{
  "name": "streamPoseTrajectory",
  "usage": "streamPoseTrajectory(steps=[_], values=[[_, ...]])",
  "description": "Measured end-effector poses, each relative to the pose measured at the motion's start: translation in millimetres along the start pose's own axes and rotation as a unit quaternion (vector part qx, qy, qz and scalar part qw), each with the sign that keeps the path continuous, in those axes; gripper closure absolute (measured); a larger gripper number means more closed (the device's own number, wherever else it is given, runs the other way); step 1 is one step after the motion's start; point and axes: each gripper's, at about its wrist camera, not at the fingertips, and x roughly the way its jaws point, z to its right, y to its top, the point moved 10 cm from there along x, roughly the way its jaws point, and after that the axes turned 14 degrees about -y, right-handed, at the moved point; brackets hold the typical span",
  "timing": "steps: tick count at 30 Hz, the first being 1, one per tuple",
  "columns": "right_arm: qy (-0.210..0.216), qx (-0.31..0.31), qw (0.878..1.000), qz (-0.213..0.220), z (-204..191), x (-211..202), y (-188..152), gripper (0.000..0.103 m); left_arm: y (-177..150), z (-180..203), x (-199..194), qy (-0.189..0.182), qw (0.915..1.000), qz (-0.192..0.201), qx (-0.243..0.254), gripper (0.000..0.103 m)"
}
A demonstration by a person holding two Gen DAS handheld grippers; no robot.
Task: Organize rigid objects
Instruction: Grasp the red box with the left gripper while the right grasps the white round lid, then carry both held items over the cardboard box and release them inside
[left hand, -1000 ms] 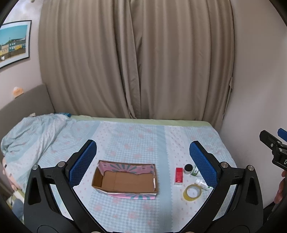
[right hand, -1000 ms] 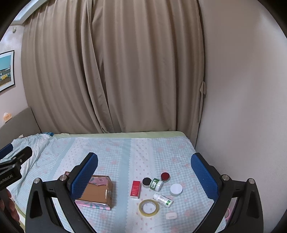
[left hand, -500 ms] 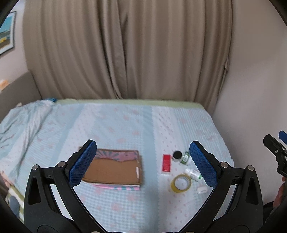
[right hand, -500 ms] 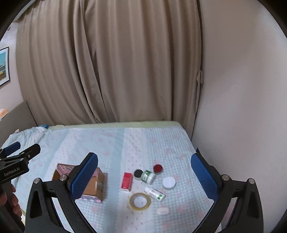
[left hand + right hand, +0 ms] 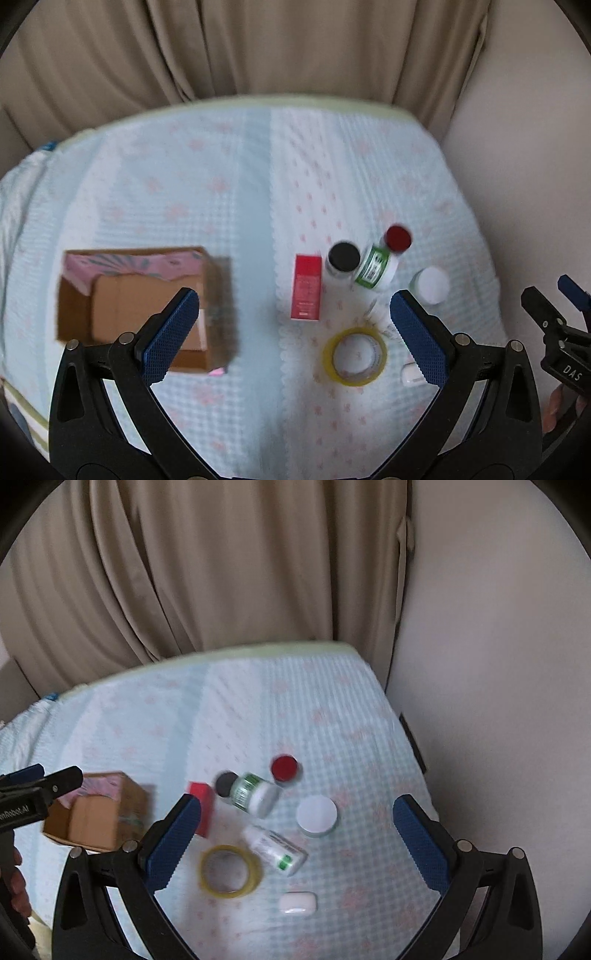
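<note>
An open cardboard box (image 5: 140, 306) with a pink flap sits on the bed at left; it also shows in the right wrist view (image 5: 98, 814). To its right lie a red carton (image 5: 306, 288), a black-capped jar (image 5: 343, 258), a green-labelled bottle (image 5: 375, 267), a red-capped jar (image 5: 398, 238), a white-lidded jar (image 5: 430, 285), a yellow tape roll (image 5: 355, 356) and a small white case (image 5: 298, 902). A second white bottle (image 5: 277, 849) lies by the tape. My left gripper (image 5: 293, 332) is open and empty above the bed. My right gripper (image 5: 297, 840) is open and empty above the small items.
The bed has a light blue patterned sheet (image 5: 184, 192). Beige curtains (image 5: 258, 48) hang behind it and a plain wall (image 5: 498, 664) stands at the right. A crumpled blanket (image 5: 14, 221) lies at the left edge.
Both grippers have moved forward and tilted down toward the bed, so the box and small items look larger and nearer. Both stay open.
</note>
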Motion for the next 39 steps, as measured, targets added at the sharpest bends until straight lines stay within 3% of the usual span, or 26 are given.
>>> streamPoseTrajectory(steps=[6,11,15,21,23,24,25,27,39], values=[[-0.015,0.008,0.997,-0.074,-5.7,102.8,-34.5,0.0,-23.2,-17.5,122.0,0.002,0.9968,-0.08,-0.002,0.001],[-0.013,0.013,0.993,-0.115,-17.0,176.9,-66.8,0.0,-38.7,-33.5,185.6,0.015,0.9942,-0.106,-0.002,0.006],[-0.013,0.007,0.994,-0.109,-26.3,213.6,-79.2,0.0,-50.0,-39.2,222.3,0.015,0.9932,-0.115,0.012,0.021],[-0.024,0.003,0.996,-0.085,-34.5,247.2,-83.2,0.009,-57.7,-40.1,244.2,0.018,0.9942,-0.101,0.03,0.042],[-0.026,-0.002,0.996,-0.085,-36.0,251.6,-85.7,0.017,-57.8,-40.5,246.0,0.018,0.9951,-0.092,0.032,0.051],[-0.026,-0.004,0.996,-0.086,-36.9,253.7,-87.3,0.026,-56.8,-40.3,245.9,0.018,0.9956,-0.086,0.033,0.061],[-0.026,-0.005,0.996,-0.087,-37.3,255.7,-88.0,0.032,-54.2,-40.4,245.1,0.021,0.9962,-0.077,0.035,0.064],[-0.036,-0.005,0.996,-0.082,-34.2,256.1,-88.1,0.037,-51.9,-40.8,244.8,0.021,0.9969,-0.069,0.032,0.064],[-0.042,0.01,0.997,-0.066,-30.5,239.3,-80.6,0.037,-41.1,-33.9,220.3,0.011,0.9989,-0.036,0.028,0.065]])
